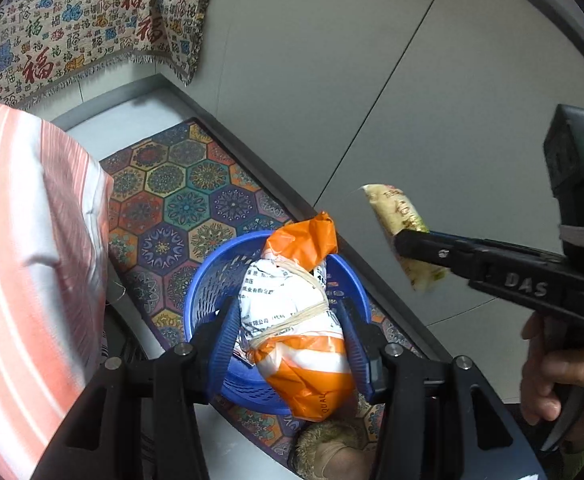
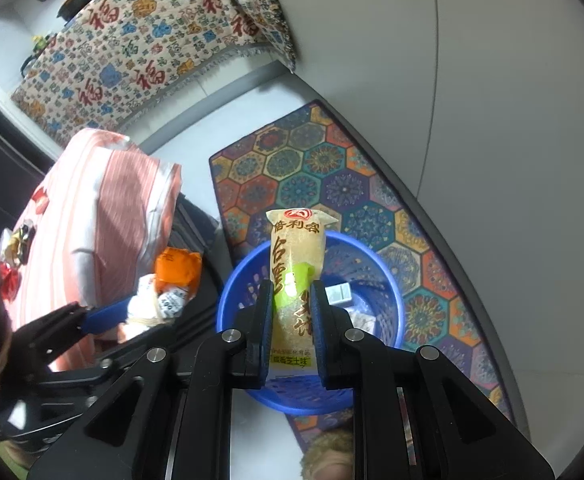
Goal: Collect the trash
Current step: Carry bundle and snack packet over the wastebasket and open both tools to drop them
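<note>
An orange-and-white plastic bundle [image 1: 296, 332], crumpled and tied round with pale string, sits clamped in the left gripper [image 1: 292, 320] above a blue perforated basket [image 2: 376, 272]. A long yellow-green snack wrapper [image 2: 296, 280] stands upright, pinched in the right gripper [image 2: 292, 300] over the same basket.

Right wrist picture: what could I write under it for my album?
Tongs squeeze a yellow snack packet above a blue basket on a colourful mat.

One blue basket [image 2: 376, 276], two held packets, two tools, one patterned rug [image 2: 332, 168].
</note>
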`<state>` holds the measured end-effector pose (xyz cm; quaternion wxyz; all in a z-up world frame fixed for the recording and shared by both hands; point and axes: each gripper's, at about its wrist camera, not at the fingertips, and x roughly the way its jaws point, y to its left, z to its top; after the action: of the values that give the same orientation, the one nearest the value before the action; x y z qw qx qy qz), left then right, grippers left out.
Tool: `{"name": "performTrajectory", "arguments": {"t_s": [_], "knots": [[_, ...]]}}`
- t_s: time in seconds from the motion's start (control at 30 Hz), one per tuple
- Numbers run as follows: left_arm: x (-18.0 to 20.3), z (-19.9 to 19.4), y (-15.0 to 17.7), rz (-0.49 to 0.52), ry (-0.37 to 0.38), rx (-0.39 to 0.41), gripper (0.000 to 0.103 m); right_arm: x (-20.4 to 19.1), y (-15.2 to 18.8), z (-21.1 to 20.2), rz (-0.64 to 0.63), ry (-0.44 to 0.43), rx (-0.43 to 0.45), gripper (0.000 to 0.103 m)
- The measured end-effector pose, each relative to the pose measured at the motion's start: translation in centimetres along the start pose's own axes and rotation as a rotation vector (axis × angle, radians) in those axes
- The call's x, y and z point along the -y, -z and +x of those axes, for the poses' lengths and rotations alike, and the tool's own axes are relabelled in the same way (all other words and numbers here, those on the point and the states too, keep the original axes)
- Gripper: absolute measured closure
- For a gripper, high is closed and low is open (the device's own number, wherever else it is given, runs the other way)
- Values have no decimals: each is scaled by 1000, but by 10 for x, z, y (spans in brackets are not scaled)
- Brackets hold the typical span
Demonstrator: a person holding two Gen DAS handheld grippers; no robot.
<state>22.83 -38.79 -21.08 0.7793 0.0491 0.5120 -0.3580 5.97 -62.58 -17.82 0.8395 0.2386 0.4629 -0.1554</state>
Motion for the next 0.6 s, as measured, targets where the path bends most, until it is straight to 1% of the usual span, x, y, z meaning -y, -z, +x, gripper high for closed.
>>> {"name": "performTrajectory", "arguments": {"t_s": [0.13, 0.2, 0.23, 0.3, 0.33, 0.37, 0.47, 0.53, 0.6], "knots": [[-2, 14, -3, 1, -7, -9, 50, 2, -1, 2, 14, -6, 0, 85], [-4, 22, -6, -6, -4, -19, 44, 3, -2, 2, 28, -8, 3, 81], [-5, 26, -7, -11, -6, -30, 43, 4, -2, 3, 41, -8, 6, 80], [-8, 28, -8, -25, -10, -37, 43, 7, -1, 2, 63, -16, 7, 57], [-9, 28, -8, -32, -14, -35, 43, 9, -1, 1, 70, -11, 11, 55], [-11, 26, -9, -43, -18, -27, 43, 9, -1, -1, 73, -11, 16, 55], [-13, 6, -5, -59, -14, 12, 43, 8, -2, -7, 77, -3, 40, 54], [-12, -14, -1, -37, -21, 49, 43, 3, -2, -12, 56, 30, 64, 48], [-11, -37, 6, -9, -47, 78, 43, -6, -4, -17, 25, 50, 89, 38]]}}
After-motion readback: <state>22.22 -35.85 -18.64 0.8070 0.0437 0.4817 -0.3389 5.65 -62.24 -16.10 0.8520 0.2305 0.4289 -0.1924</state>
